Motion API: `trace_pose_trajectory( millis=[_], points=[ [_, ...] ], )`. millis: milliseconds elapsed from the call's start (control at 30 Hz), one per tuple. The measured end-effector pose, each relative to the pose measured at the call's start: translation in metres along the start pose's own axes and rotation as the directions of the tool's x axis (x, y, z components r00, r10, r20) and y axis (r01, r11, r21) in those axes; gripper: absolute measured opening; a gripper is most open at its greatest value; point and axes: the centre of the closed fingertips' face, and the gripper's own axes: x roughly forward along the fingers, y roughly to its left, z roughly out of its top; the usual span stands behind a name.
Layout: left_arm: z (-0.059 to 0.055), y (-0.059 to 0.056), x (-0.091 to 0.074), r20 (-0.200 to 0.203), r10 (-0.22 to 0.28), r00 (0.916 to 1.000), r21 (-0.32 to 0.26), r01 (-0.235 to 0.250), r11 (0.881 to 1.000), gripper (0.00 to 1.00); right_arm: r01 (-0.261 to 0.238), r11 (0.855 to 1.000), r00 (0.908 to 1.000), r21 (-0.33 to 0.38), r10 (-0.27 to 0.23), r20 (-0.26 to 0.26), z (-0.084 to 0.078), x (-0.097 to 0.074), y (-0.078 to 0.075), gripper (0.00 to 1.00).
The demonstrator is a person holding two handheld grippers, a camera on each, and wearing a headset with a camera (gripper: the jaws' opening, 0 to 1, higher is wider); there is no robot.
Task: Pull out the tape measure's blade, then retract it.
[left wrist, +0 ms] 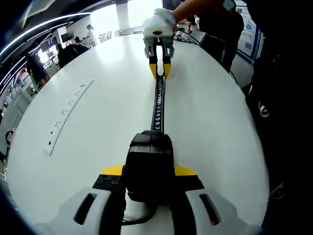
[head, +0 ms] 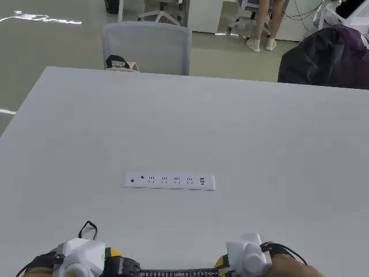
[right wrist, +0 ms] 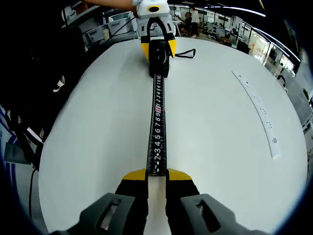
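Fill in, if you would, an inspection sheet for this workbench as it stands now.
Surface: white table, no marks seen.
Job's things: black tape measure case, with its blade pulled out along the table between the two grippers.
Clutter: white power strip mid-table, nothing plugged in.
Grippers: left gripper shut on the tape measure case; right gripper shut on the blade's end.
Cables: black strap loop lying beside the case; no cord seen on the power strip.
Surroundings: grey chair at the far edge, dark garment at the far right, a person's legs beyond.
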Motion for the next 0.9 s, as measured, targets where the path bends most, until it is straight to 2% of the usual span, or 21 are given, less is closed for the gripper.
trace_pose_trajectory(
  millis=[567, 900],
  points=[
    [0.003, -0.001, -0.001, -0.007, -0.002, 1.0, -0.005, 0.002, 1.0, 0.31, 0.007, 1.0, 1.0, 0.013, -0.007, -0.002, -0.016, -0.009, 0.0, 0.1],
    [0.0, 0.0, 0.0, -0.008, -0.003, 1.0, -0.006, 0.003, 1.0, 0.31, 0.015, 1.0, 0.9998, 0.016, -0.015, -0.012, -0.026, -0.014, -0.001, 0.1]
  ],
)
